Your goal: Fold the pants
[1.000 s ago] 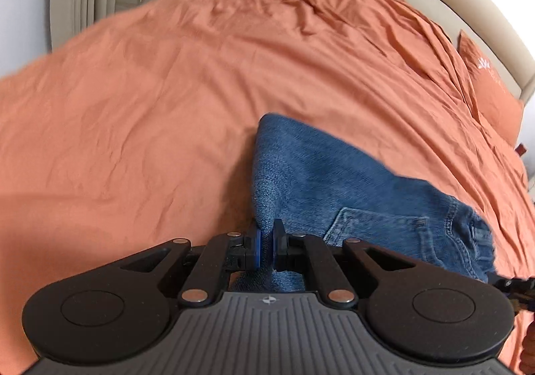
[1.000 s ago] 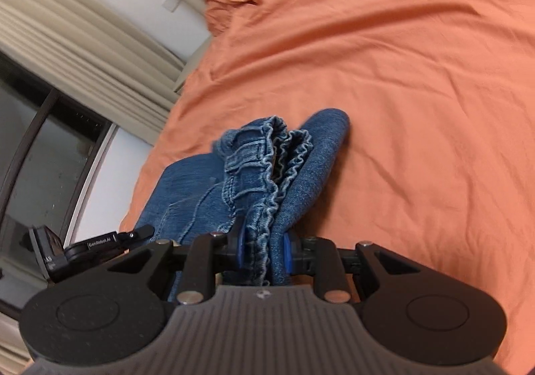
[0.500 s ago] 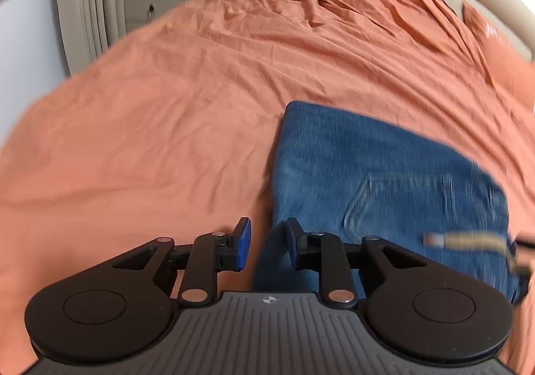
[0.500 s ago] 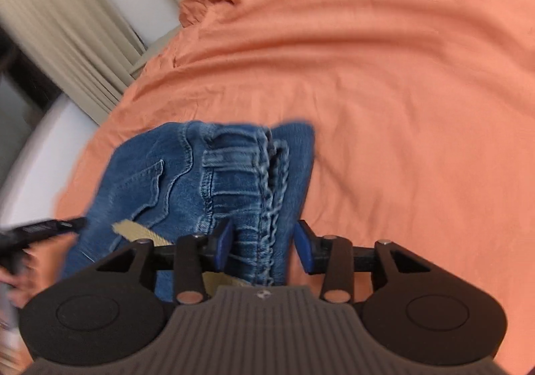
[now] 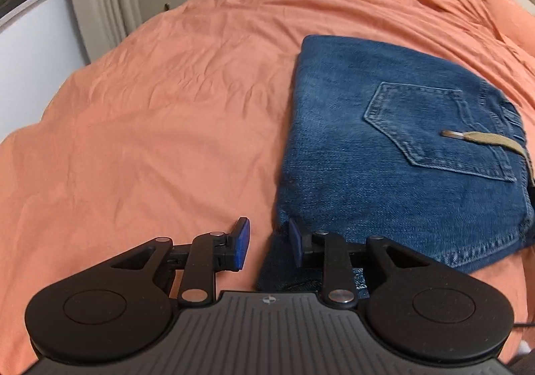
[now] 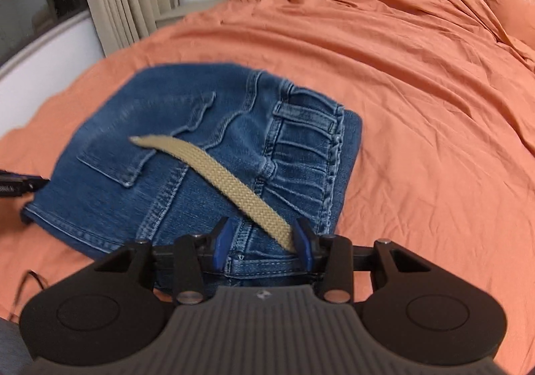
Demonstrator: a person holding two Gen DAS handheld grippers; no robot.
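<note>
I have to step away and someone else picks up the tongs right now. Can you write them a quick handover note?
Left tongs: jaws opening, nothing between the pads; they sit at the near left edge of the folded blue denim pants.
Right tongs: open, gripping nothing; they straddle the waistband end, and the tan woven drawstring runs out between them.
Pants: lying as a compact folded bundle on the orange bedsheet, back pocket up.
Done: pants folded and released.
Left: probably only tucking in the loose drawstring and squaring the edges, then pulling both tongs clear.
</note>
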